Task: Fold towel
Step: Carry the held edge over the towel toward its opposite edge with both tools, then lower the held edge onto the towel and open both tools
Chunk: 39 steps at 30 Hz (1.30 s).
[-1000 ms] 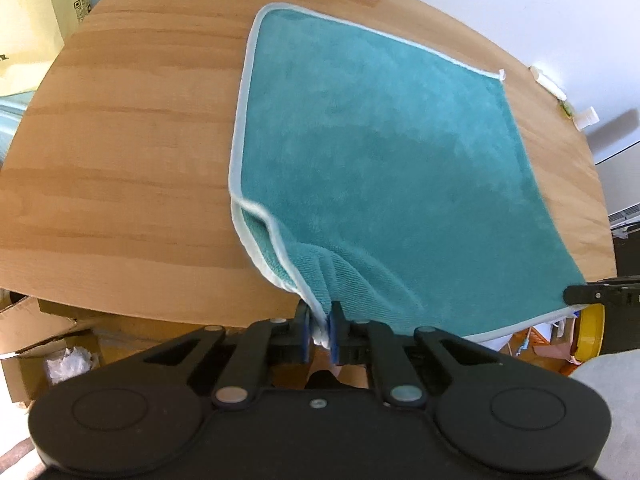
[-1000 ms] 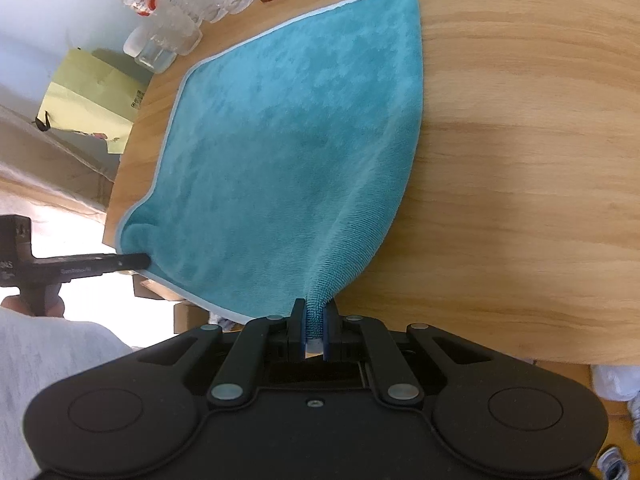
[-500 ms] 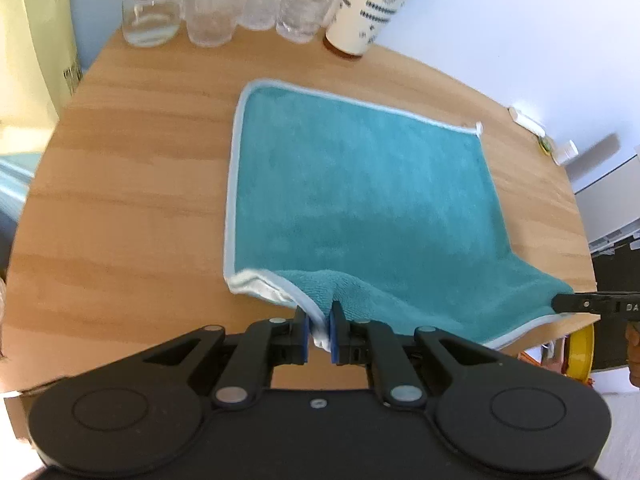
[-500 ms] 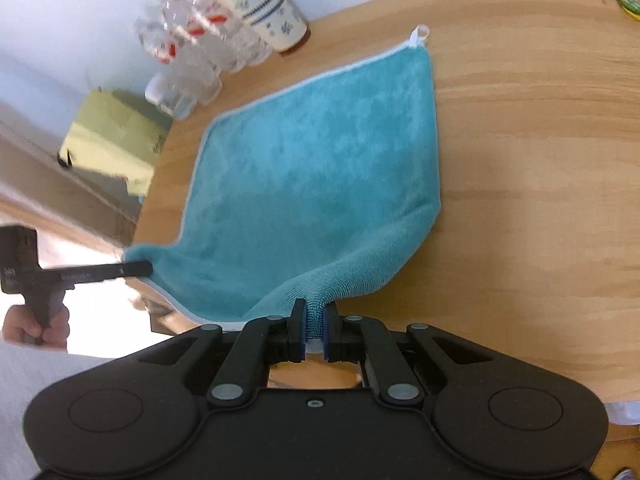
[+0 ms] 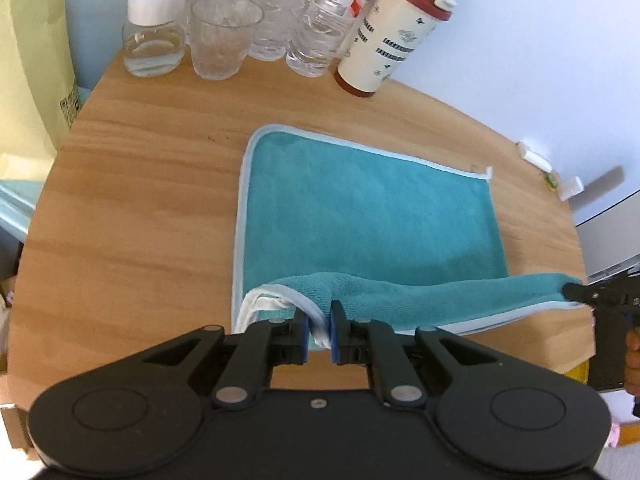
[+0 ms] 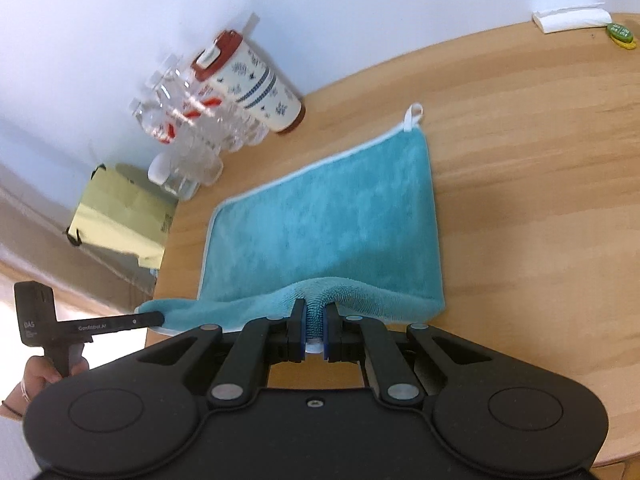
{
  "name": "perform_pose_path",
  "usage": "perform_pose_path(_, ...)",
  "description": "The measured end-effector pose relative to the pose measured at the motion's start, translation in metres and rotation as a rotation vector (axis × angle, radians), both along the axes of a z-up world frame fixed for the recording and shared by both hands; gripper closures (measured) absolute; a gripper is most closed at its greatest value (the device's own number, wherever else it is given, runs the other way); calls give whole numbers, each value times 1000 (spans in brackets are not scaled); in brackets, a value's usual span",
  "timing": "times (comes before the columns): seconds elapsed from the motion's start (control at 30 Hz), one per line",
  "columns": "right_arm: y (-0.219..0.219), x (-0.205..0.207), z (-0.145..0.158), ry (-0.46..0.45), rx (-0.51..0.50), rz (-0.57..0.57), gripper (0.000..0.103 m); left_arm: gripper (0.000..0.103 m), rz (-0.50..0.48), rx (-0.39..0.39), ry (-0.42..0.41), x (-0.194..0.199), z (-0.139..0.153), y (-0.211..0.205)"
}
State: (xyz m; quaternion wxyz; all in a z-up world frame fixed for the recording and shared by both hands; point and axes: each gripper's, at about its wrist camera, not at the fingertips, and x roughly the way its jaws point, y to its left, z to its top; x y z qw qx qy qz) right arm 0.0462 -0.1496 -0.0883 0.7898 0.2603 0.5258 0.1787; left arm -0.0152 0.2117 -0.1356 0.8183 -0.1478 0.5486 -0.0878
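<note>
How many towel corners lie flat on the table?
2: on the towel, the far-left corner and the far-right corner with the loop. The left tool and right tool hold the others lifted.

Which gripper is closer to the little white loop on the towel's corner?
Right. The loop sits on the far corner of the towel, on the side the right gripper holds; the left gripper clamps the opposite near corner.

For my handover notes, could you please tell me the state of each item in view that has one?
Teal microfibre towel: near edge lifted, far part flat on table.
Left tongs: shut on towel corner.
Right tongs: shut on towel corner.
Red-lidded patterned cup: upright, lidded.
White-capped glass jar: upright, capped.
</note>
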Motion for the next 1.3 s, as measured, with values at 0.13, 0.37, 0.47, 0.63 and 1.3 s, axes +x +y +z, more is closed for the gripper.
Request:
perform_pose_path(0.13,-1,16,-5,2,21,-40,95,94,5,-8,-7,22,-1,-1)
perform_pose_path(0.37,-2,44,-9,-11,22,-98,95,94,26,-25,-24,50,-3,0)
perform_pose_path(0.47,-5,53,-11,-13,31,-120,95,94,46,-47,-17,60,-8,3)
perform_pose_path(0.63,-9,67,-21,1,42,-160,95,94,64,-60,-13,73,-15,3)
perform_pose_path(1.3,-9,112,-58,38,50,-286,95,93,90,-60,42,121,-45,6)
